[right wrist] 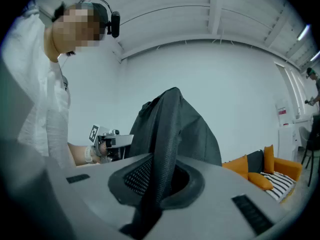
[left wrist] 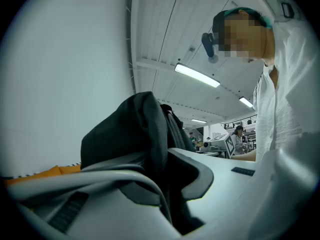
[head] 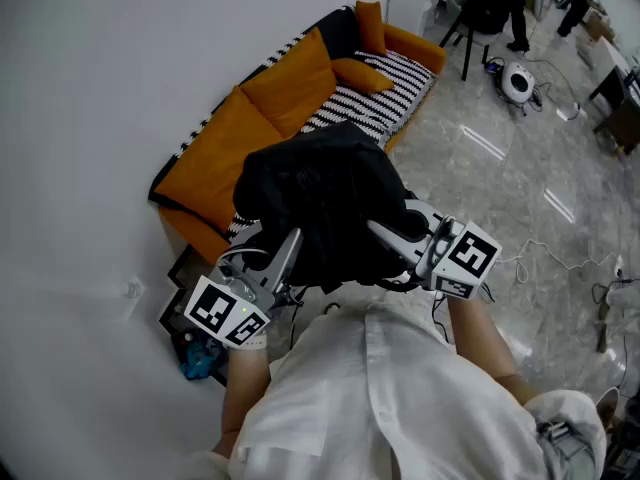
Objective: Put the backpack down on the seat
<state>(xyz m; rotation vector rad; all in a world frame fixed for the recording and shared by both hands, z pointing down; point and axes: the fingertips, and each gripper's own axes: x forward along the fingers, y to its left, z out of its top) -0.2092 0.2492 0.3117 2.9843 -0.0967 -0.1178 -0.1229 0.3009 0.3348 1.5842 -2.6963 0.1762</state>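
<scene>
You're in an open lab-style workspace: orange sofa [head: 270,98] along the white wall [head: 100,88], cables [head: 560,253] trailing over the polished floor [head: 480,158], strip lights [left wrist: 196,76] overhead, a black chair [head: 470,18] beyond.

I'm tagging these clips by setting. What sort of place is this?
Probably an open office or lab with a lounge corner: an orange sofa against the wall, cables across a polished floor, strip lights overhead.

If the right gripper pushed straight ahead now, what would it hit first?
The backpack that the right gripper is clamped on: its dark body hangs directly ahead. What lies behind it I cannot tell.
</scene>
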